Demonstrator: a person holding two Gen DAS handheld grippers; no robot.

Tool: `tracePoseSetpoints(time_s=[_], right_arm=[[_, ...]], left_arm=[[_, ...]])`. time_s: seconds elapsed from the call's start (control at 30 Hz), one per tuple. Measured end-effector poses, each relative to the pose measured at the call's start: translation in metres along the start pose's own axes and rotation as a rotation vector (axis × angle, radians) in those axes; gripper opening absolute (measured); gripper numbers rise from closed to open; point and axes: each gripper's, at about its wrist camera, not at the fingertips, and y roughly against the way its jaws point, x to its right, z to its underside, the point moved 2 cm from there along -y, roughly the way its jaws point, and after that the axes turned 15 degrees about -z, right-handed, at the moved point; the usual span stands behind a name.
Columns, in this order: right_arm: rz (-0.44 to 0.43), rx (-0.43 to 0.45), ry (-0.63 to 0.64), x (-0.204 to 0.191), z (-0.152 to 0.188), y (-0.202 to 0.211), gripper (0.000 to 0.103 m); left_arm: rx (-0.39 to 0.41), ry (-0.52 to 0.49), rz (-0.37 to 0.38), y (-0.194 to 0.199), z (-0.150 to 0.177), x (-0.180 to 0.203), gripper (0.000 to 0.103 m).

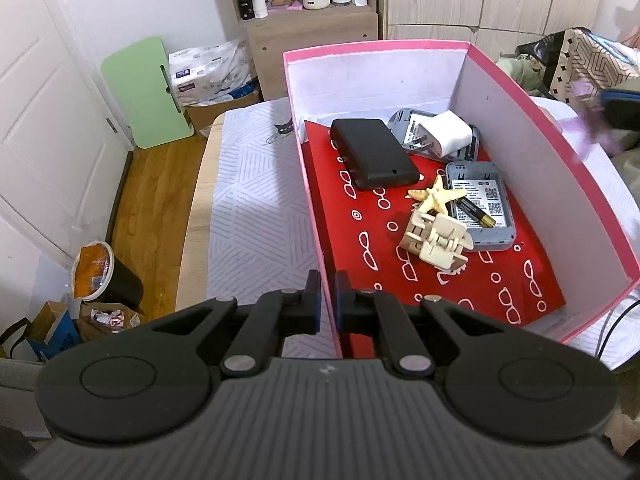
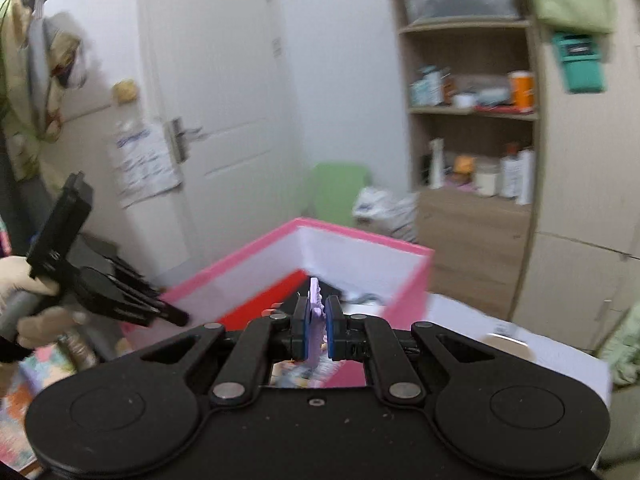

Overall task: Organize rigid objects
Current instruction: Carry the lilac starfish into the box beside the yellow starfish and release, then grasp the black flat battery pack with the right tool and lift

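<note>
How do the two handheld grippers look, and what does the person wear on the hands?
Both the left gripper and the right gripper are black, with two round discs on a ribbed or flat body, silver pivot pins, linkage bars and blue pads on the fingers. The right wrist view shows the left gripper from the side, on a grey handle, in a hand with a light-coloured glove.

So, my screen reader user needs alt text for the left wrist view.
The left gripper is shut on the near wall of a pink box holding a black case, starfish and battery.
</note>
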Motion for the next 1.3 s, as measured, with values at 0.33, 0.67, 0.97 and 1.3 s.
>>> tracePoseSetpoints(time_s=[0.33, 0.67, 0.97, 1.3], right_arm=[[-0.007, -0.316, 0.054, -0.013, -0.025, -0.134, 0.010], [0.023, -0.460, 0.142, -0.033, -0.020, -0.178, 0.012], [-0.127, -0.300, -0.175, -0.005, -0.035, -0.111, 0.022], [-0.033, -0.109, -0.234, 0.008, 0.006, 0.005, 0.025]], left_arm=[[0.036, 0.042, 0.040, 0.002, 0.005, -0.008, 0.007], [0.048, 0.058, 0.073, 0.000, 0.006, -0.013, 0.009], [0.049, 0.051, 0.074, -0.001, 0.006, -0.012, 0.009], [0.053, 0.033, 0.056, 0.000, 0.006, -0.009, 0.009]])
